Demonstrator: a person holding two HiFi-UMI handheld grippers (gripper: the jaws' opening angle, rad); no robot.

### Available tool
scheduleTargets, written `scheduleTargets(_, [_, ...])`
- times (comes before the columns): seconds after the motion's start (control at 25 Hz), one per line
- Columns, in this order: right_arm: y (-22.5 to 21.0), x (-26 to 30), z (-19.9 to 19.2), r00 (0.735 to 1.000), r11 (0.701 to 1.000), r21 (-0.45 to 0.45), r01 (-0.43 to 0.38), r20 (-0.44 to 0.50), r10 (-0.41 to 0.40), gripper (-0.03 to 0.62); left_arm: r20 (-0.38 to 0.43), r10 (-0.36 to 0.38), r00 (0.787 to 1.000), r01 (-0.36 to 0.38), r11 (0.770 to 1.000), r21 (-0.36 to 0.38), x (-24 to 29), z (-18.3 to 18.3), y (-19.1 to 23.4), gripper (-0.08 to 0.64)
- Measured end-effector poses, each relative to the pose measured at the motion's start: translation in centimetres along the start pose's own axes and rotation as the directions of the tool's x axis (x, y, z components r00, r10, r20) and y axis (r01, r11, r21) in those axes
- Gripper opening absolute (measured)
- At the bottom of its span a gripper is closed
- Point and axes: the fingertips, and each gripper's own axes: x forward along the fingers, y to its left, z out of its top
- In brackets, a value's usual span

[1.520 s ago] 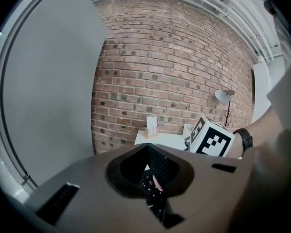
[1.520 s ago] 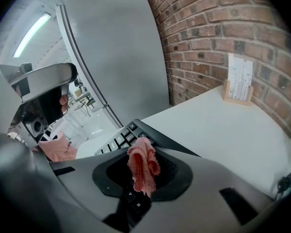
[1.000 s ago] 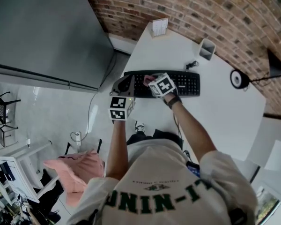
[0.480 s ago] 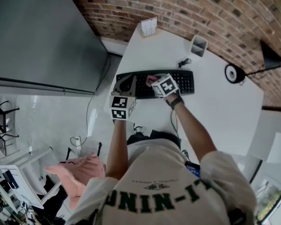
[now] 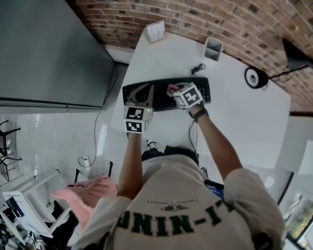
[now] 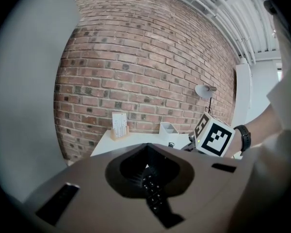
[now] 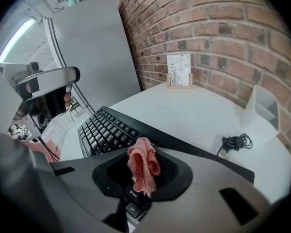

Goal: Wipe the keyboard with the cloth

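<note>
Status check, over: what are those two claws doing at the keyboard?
Right gripper shut on pink cloth, over the keyboard keys. Left gripper shut, empty, above the keyboard's left end. Loose cable lies clear behind.

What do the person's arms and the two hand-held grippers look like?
The left hand-held gripper and the right hand-held gripper are grey, each with a white cube of black square markers. The person wears a pale short-sleeved shirt with green letters and a dark wristband on the right wrist.
</note>
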Motion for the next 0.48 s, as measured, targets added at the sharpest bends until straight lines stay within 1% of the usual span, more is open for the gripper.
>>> scheduleTargets(0.16, [-1.4, -0.7, -1.1, 1.000, 1.000, 0.030, 0.003, 0.001, -0.003, 0.054, -0.003, -0.026, 1.000, 0.026, 1.000, 0.007, 0.9, 0.1, -1.0, 0.002])
scheduleTargets(0.36, [-3.6, -1.7, -2.3, 0.999, 0.998, 0.054, 0.035, 0.001, -0.035, 0.054, -0.009, -0.047, 0.999, 0.047, 0.999, 0.010, 1.8, 0.2, -2.0, 0.002])
scheduleTargets(0.48, [-4.4, -2.2, -2.8, 0.999, 0.997, 0.070, 0.037, 0.007, -0.038, 0.054, -0.014, -0.063, 0.998, 0.063, 0.998, 0.013, 2.5, 0.2, -2.9, 0.002])
